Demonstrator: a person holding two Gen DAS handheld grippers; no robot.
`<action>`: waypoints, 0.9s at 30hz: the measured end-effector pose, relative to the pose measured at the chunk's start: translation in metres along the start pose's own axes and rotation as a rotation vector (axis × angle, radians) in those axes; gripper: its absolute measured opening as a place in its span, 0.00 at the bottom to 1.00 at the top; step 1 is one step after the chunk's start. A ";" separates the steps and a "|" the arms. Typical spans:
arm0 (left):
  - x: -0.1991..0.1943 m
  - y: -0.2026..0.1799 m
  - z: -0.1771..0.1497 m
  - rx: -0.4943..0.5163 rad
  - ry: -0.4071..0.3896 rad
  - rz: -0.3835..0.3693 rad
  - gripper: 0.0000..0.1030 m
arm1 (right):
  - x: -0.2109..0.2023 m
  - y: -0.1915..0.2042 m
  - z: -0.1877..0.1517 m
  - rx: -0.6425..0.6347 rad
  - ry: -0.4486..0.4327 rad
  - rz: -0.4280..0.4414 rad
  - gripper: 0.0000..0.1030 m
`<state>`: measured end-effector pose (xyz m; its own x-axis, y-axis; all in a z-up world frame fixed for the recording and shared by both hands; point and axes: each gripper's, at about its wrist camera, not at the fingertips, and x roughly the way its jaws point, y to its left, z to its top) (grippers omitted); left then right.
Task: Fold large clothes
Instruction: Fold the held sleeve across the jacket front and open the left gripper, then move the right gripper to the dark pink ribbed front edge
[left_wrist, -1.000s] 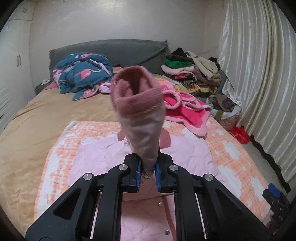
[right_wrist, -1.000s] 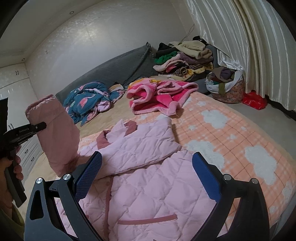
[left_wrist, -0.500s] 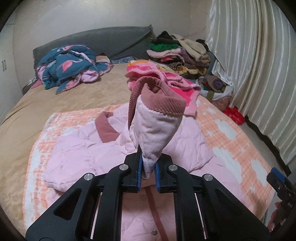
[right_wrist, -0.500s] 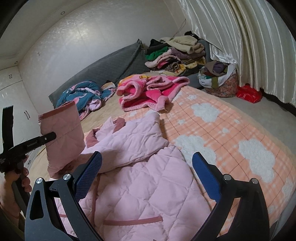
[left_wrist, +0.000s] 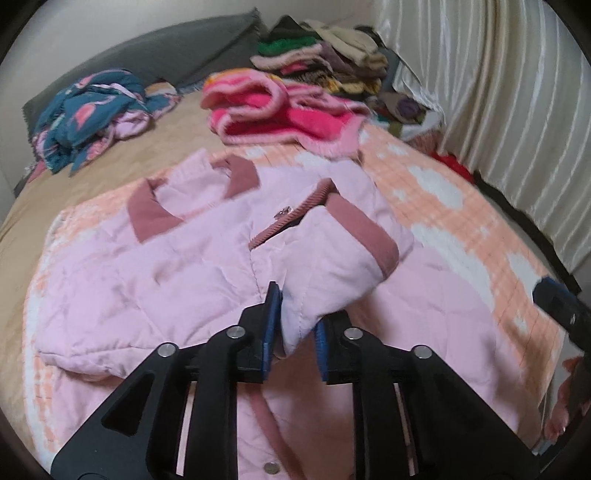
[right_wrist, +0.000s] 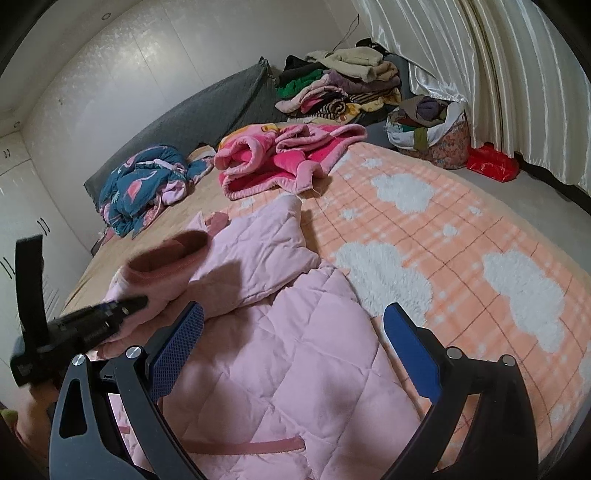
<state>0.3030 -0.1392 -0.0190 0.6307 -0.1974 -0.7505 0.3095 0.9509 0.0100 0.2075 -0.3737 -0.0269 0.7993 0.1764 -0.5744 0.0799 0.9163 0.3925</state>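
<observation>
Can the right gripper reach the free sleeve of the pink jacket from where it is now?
Probably yes. The right gripper is open and empty above the pink jacket, and the folded sleeve lies just ahead with nothing between. The left gripper is off to the side.

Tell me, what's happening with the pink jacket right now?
Left gripper opening, sleeve between its jaws. Right gripper open, empty, above pink jacket. Nothing blocking.

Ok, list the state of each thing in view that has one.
Pale pink quilted jacket: spread on bed, sleeve folded across front.
Jacket sleeve: between left gripper's opening jaws.
Left gripper: releasing.
Right gripper: open, empty.
Hot-pink fleece garment: crumpled, unfolded.
Blue flamingo-print garment: crumpled.
</observation>
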 end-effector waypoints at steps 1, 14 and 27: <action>0.005 -0.002 -0.004 0.002 0.014 -0.005 0.13 | 0.002 -0.001 -0.001 0.001 0.005 0.001 0.95; 0.017 -0.016 -0.031 0.096 0.154 -0.123 0.81 | 0.012 -0.002 -0.001 0.015 0.028 0.000 0.95; -0.032 0.071 -0.021 -0.051 0.080 0.006 0.91 | 0.015 0.028 -0.001 -0.020 0.041 0.020 0.95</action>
<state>0.2895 -0.0605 -0.0084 0.5725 -0.1740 -0.8012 0.2684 0.9632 -0.0175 0.2211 -0.3449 -0.0252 0.7753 0.2093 -0.5959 0.0515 0.9194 0.3899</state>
